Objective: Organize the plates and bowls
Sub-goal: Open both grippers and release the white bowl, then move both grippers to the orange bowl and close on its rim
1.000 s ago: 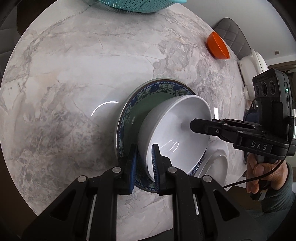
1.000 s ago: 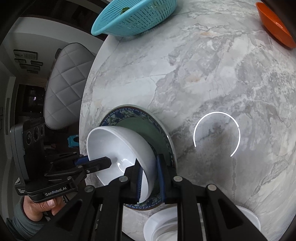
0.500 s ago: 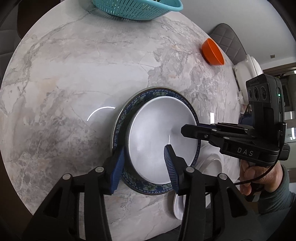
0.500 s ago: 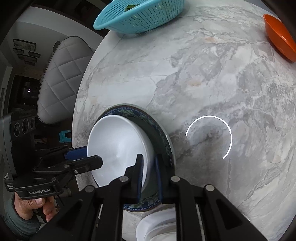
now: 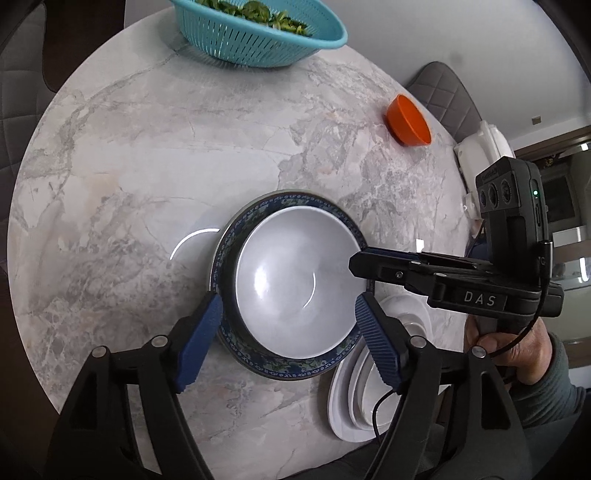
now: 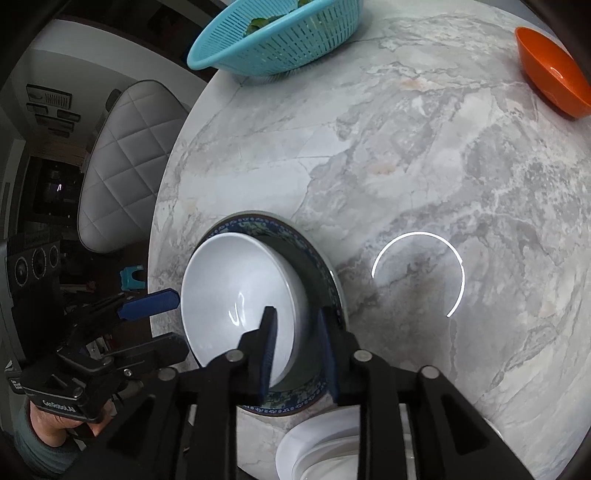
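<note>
A white bowl [image 5: 295, 284] sits upright inside a blue-patterned plate [image 5: 291, 369] on the round marble table [image 5: 147, 166]. My left gripper [image 5: 288, 332] is open, its blue pads [image 5: 199, 339] wide on either side of the bowl's near rim, not touching it. In the right wrist view the bowl [image 6: 236, 302] rests on the plate [image 6: 321, 273]. My right gripper [image 6: 295, 350] straddles the bowl's near rim with a visible gap, so it is open. The right gripper also shows in the left wrist view [image 5: 373, 262].
A stack of white dishes [image 5: 365, 398] lies at the table's near edge, also in the right wrist view [image 6: 325, 446]. An orange bowl [image 5: 408, 122] sits far right. A teal colander [image 5: 258, 33] with greens stands at the far edge. Padded chairs [image 6: 125, 166] surround the table.
The bowl went from tilted on its edge to flat on the plate. My left gripper let go of the rim and opened wide. My right gripper's jaws have parted and both hands drew back.
</note>
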A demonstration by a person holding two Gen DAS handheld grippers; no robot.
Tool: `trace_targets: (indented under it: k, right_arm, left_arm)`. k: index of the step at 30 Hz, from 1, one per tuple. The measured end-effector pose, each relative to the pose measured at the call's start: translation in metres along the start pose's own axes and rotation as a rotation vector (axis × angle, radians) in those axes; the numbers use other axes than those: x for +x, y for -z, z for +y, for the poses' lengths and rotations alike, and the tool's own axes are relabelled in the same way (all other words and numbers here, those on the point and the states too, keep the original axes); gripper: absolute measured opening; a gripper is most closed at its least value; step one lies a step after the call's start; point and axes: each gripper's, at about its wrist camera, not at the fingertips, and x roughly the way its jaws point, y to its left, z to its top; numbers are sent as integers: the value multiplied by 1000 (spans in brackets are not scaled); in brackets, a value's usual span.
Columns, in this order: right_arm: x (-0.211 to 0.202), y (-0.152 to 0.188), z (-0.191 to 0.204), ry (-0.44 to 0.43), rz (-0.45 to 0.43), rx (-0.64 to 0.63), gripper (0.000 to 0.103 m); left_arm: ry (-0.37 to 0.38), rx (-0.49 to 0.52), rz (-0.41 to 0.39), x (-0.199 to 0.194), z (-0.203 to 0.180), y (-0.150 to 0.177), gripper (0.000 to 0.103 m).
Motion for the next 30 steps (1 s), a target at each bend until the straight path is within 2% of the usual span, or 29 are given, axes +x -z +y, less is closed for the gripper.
trace_targets:
  k: [1, 2, 3, 4, 5, 6, 9, 12, 15, 17, 20, 22, 24, 26, 28, 30]
  right_arm:
    - [-5, 1, -1, -21, -17, 11, 41]
    - [-11, 2, -3, -40, -38, 22, 46]
    - [-19, 4, -4, -51, -65, 30, 61]
    - [-28, 6, -6, -63, -98, 41, 81]
    - [-38, 8, -10, -91, -145, 61, 91]
    - [-50, 11, -16, -133, -193, 85, 102]
    - [-81, 18, -40, -274, -300, 178, 103]
    - [-111, 22, -68, -338, -391, 249, 103]
    - [-139, 19, -94, -317, -458, 269, 103]
    - [-155, 17, -114, -310, -490, 287, 103]
    - [-179, 6, -148, -286, -536, 311, 103]
    - [-190, -2, -170, -271, -557, 322, 103]
    - [-198, -11, -190, -268, -562, 333, 102]
    - [-203, -23, -213, -272, -549, 340, 97]
    - [-206, -35, -233, -288, -540, 358, 83]
    - [-208, -44, -252, -300, -537, 385, 76]
  left_arm:
    - [10, 11, -33, -8, -3, 1, 74]
    - [17, 32, -70, -17, -7, 2, 80]
    - [19, 59, -112, -26, -12, 2, 85]
    - [20, 93, -158, -34, -17, 2, 96]
    - [16, 125, -193, -41, -22, 1, 103]
    - [-3, 160, -214, -44, -27, -2, 103]
    - [-29, 177, -195, -41, -32, -17, 103]
    - [8, 132, -208, -39, -36, -35, 103]
    - [27, 140, -213, -37, -54, -54, 103]
    - [6, 171, -167, -28, -74, -69, 103]
    - [-1, 146, -106, -11, -96, -97, 103]
    - [-55, 155, -96, 2, -113, -114, 102]
    - [-72, 197, -87, 13, -136, -127, 102]
    - [-98, 260, -61, 29, -163, -142, 102]
    - [-112, 308, -34, 48, -186, -159, 102]
    - [-107, 332, -15, 68, -205, -175, 102]
